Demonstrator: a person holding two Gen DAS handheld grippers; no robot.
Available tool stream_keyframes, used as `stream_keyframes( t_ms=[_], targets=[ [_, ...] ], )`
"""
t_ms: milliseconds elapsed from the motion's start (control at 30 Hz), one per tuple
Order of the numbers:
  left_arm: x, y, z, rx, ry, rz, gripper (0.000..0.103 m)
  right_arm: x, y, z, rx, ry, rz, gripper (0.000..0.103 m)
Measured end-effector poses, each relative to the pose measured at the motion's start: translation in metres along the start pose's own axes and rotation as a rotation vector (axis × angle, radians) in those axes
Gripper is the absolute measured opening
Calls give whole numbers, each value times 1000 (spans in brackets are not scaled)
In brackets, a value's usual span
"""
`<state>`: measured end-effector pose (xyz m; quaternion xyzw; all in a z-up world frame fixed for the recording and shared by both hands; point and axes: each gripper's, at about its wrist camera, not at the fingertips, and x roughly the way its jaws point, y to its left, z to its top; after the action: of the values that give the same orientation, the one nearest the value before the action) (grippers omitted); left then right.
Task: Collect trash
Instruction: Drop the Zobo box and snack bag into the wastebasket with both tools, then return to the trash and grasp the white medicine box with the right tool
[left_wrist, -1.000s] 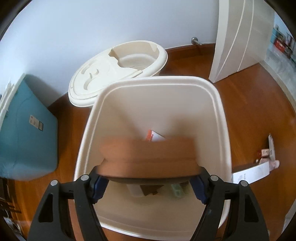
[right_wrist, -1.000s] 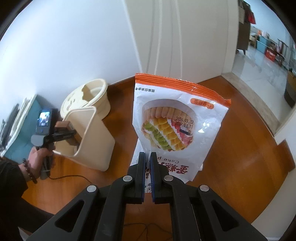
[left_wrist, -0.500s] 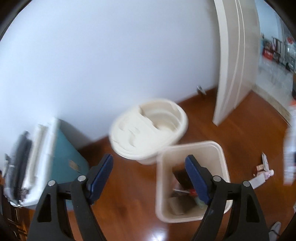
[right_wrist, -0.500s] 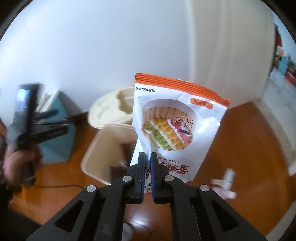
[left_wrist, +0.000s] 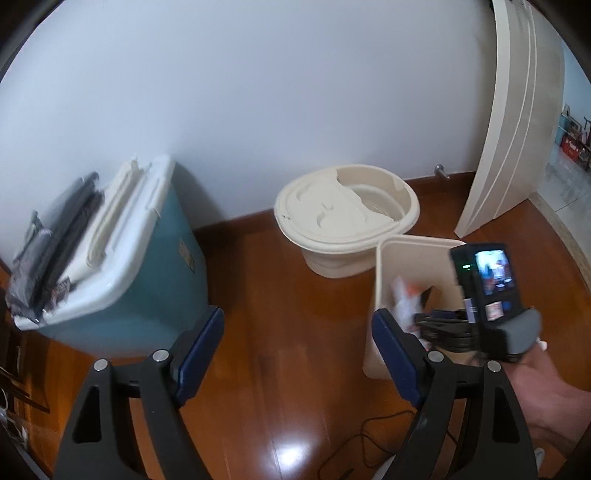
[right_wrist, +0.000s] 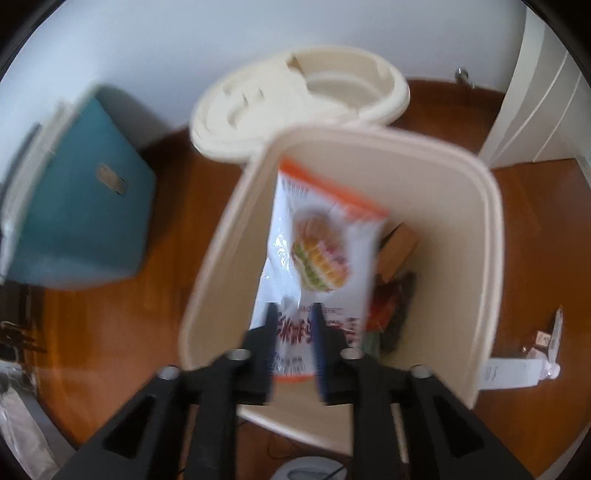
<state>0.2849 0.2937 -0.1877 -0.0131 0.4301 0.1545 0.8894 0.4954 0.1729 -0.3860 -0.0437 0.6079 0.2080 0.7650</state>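
Observation:
The cream trash bin (right_wrist: 436, 162) stands on the wood floor; it also shows in the left wrist view (left_wrist: 413, 258). My right gripper (right_wrist: 294, 317) is above the bin with its jaws parted. The white and orange cake bag (right_wrist: 317, 236) is loose inside the bin, blurred, with a brown box (right_wrist: 399, 247) and other trash beside it. My left gripper (left_wrist: 297, 339) is open wide and empty, above the floor left of the bin. In that view the right gripper's body and screen (left_wrist: 487, 280) hang over the bin.
A round cream lidded bucket (left_wrist: 343, 210) stands behind the bin by the wall. A teal storage box (left_wrist: 147, 254) with a white lid is to the left. Loose wrappers and paper (right_wrist: 524, 362) lie on the floor right of the bin. A white door (left_wrist: 517, 110) is at the right.
My right gripper moved over the bin and opened, letting the cake bag go into it. My left gripper, which dropped its brown box a second ago, pulled back and left.

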Motion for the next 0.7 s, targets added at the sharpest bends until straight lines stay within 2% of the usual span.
stream_keyframes(
  t_ms=[33, 100, 233, 367, 400, 467, 500, 533, 600, 700],
  targets=[
    [2, -2, 0, -5, 7, -10, 82, 5, -4, -1, 3, 9, -16, 61],
    [3, -7, -1, -2, 8, -12, 82, 12, -9, 0, 8, 15, -34, 72],
    [-2, -15, -1, 23, -7, -4, 82, -1, -22, -1, 17, 12, -3, 73],
    [-12, -29, 9, 48, -26, -14, 82, -59, -44, -14, 3, -69, 45, 74],
    [-17, -34, 14, 58, -41, -18, 82, -71, -49, -15, -2, -85, 46, 77],
    [-27, -49, 24, 90, -70, -30, 82, -105, -78, -29, -15, -114, 34, 84],
    [-33, -62, 30, 123, -80, -48, 84, -123, -99, -39, -21, -120, 27, 92],
    [-36, -73, 34, 151, -81, -64, 94, -137, -120, -48, -29, -117, 22, 97],
    [-37, -101, 40, 212, -52, -124, 103, -158, -160, -65, -40, -97, -4, 98],
    [-33, -165, 41, 348, 15, -232, 103, -177, -252, -97, 50, -74, -112, 102]
  ],
)
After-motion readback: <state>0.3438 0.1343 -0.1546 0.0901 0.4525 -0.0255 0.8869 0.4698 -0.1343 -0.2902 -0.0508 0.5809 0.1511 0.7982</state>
